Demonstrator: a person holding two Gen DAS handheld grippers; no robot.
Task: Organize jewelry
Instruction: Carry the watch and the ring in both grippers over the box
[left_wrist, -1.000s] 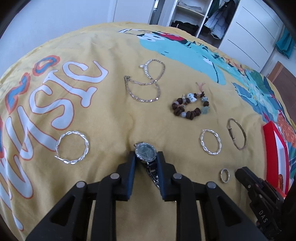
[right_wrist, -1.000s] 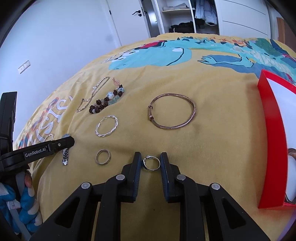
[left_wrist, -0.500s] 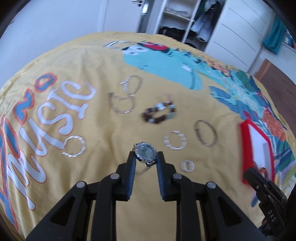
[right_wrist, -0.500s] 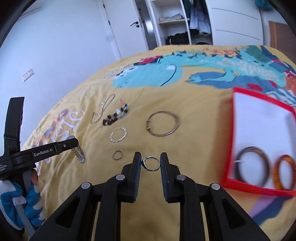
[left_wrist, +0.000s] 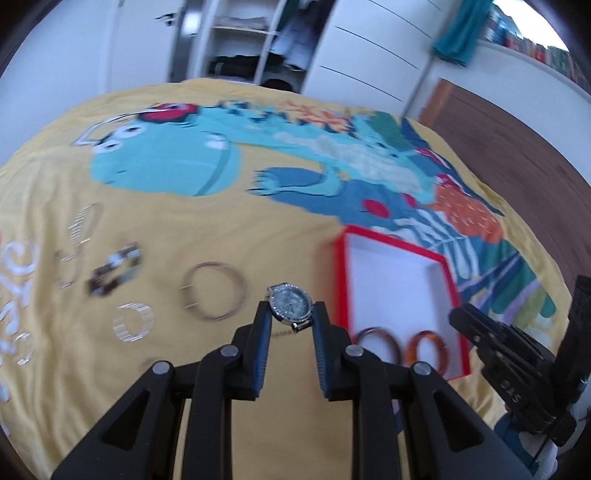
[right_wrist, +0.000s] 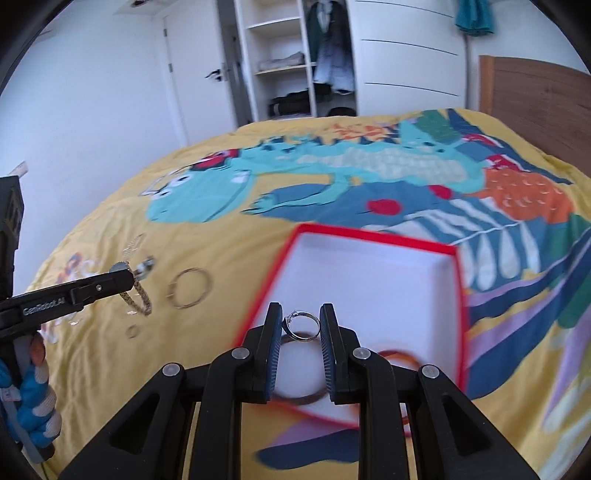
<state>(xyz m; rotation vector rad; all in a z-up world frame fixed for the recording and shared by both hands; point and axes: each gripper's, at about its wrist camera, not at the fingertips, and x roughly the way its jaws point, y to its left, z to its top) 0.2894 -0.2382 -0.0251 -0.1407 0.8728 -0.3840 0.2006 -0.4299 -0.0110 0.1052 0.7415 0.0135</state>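
Observation:
My left gripper (left_wrist: 290, 313) is shut on a silver wristwatch (left_wrist: 290, 307) with a stone-set bezel, held in the air left of the red-rimmed white box (left_wrist: 391, 273). Its band (right_wrist: 138, 297) dangles below the jaws in the right wrist view. My right gripper (right_wrist: 301, 320) is shut on a small silver ring (right_wrist: 300, 325), hovering over the near part of the box (right_wrist: 369, 273). Two brown bangles (left_wrist: 376, 345) lie in the box's near end. On the yellow bedspread remain a bronze bangle (left_wrist: 214, 291), a twisted silver hoop (left_wrist: 133, 322), a bead bracelet (left_wrist: 114, 268) and a chain (left_wrist: 79, 236).
The jewelry lies on a yellow bedspread (left_wrist: 229, 221) with a dinosaur print. A plain ring (left_wrist: 20, 349) sits at the far left. Behind the bed stand an open wardrobe (right_wrist: 291, 66) and a door (right_wrist: 199, 74). A gloved hand (right_wrist: 33, 398) holds the left tool.
Both grippers rose and swung right toward the red box, carrying the watch and the ring. The box now fills the middle of the right wrist view.

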